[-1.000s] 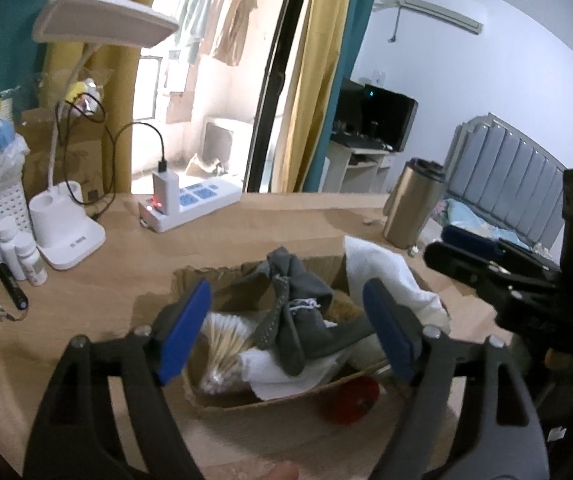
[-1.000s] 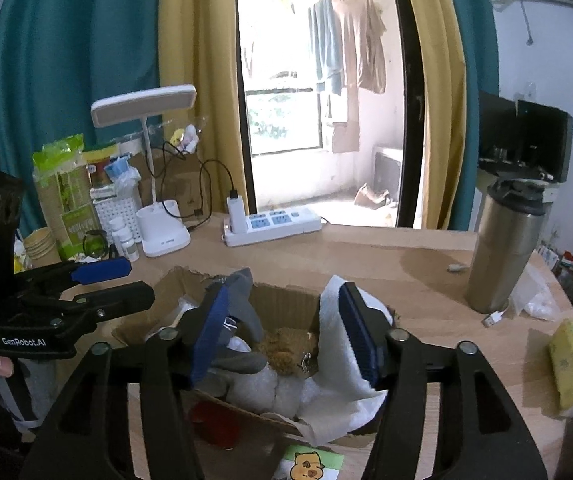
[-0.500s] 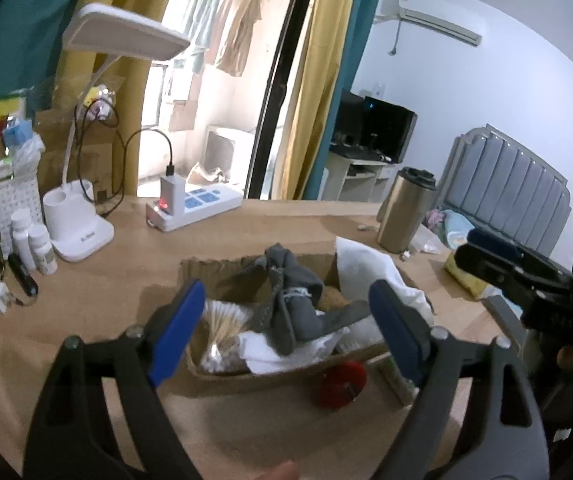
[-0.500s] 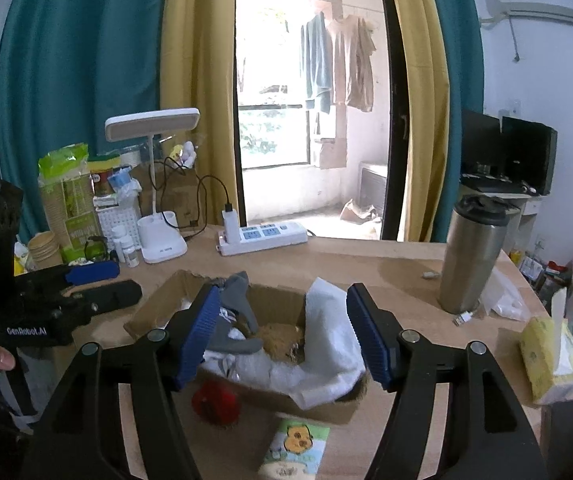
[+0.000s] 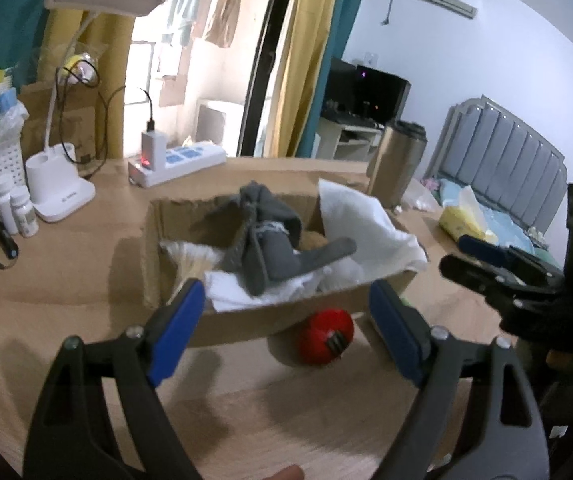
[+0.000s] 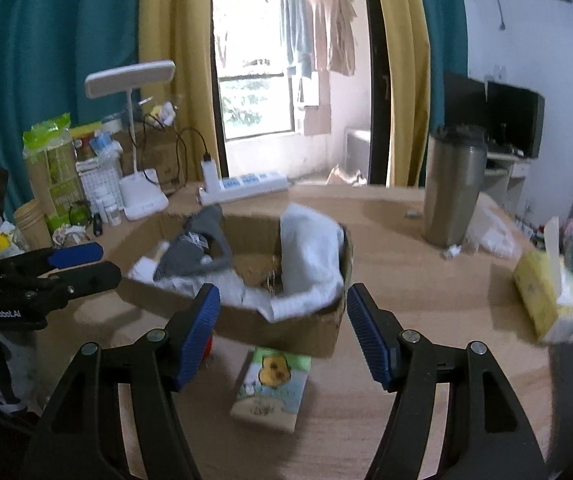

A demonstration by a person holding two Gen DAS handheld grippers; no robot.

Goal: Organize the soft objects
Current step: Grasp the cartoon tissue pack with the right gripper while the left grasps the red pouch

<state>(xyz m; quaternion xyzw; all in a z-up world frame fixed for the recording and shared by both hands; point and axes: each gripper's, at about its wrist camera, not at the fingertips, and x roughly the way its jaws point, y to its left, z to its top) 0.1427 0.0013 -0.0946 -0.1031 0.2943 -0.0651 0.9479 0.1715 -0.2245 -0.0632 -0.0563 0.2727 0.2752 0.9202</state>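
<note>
Both tools hang over the near edge of the bench [image 6: 426,280], aimed at the cardboard box [image 5: 246,320], nothing between either pair of jaws. Left tool [image 5: 286,328] gapes wide, empty. Right tool [image 6: 282,336] also empty, its jaws have just been opening.

Soft stuff sits piled in the box: grey cloth [image 5: 270,240] draped on top in the middle, white towel [image 6: 310,256] slumped over the right-hand wall, more white fabric underneath. Looks dumped in, not folded, so sorting is likely barely begun.

Outside the box, touching or just beside its near wall: red ball [image 5: 326,340] and a tissue pack [image 6: 270,388] flat on the bench. Probably strays to be gathered. Yellow tissue bag [image 6: 546,292] lies well apart to the right, near the steel tumbler [image 6: 452,184].
</note>
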